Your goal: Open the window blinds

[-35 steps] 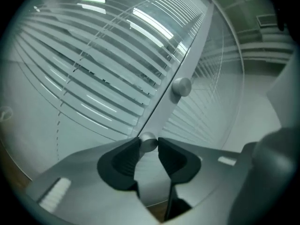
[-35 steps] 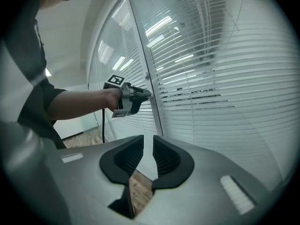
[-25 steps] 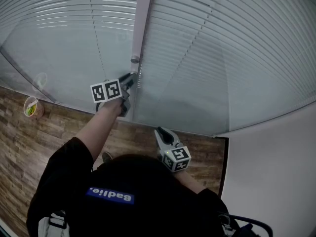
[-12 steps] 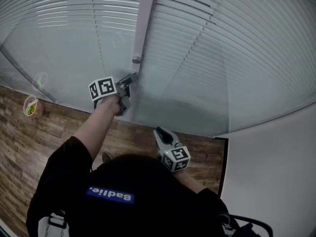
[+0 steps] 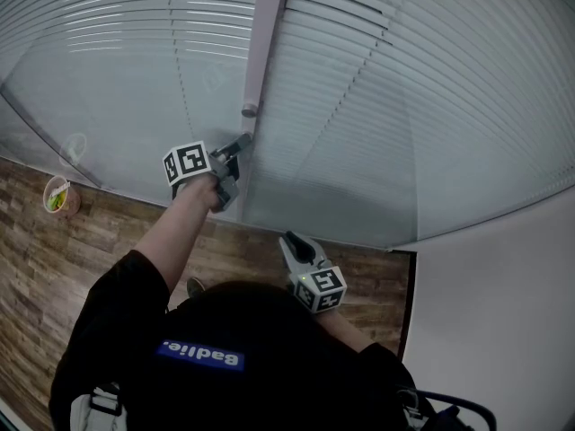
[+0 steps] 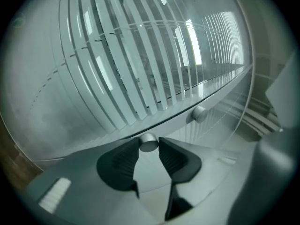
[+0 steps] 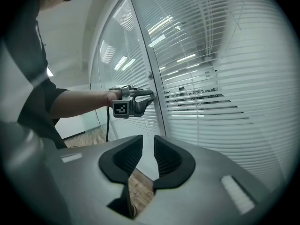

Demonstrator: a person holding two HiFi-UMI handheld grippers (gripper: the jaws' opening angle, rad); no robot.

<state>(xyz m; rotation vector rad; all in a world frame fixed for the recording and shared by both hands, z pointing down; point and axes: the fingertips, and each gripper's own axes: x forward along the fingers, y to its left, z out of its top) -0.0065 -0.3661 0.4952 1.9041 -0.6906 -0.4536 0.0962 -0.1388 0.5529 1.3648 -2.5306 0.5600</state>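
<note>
Here the left claw (image 6: 149, 147), just eased wider, pinches the round knob (image 6: 149, 142).

Cool, even, grey-blue light fills all three views, with no hard shadows. In the head view the wide lens bows the white horizontal blind slats (image 5: 404, 106) into arcs, and the brown wood-pattern floor (image 5: 36, 259) lies dimmer at the lower left. Both gripper views sit within a black circular vignette and warp strongly toward the edges. In the left gripper view bright patches glow between slats at the upper right, the round grey metal knob (image 6: 149, 143) carries a dull highlight, and the near foreground is soft. In the right gripper view reflected ceiling strip lights (image 7: 159, 25) show as bright streaks.
</note>
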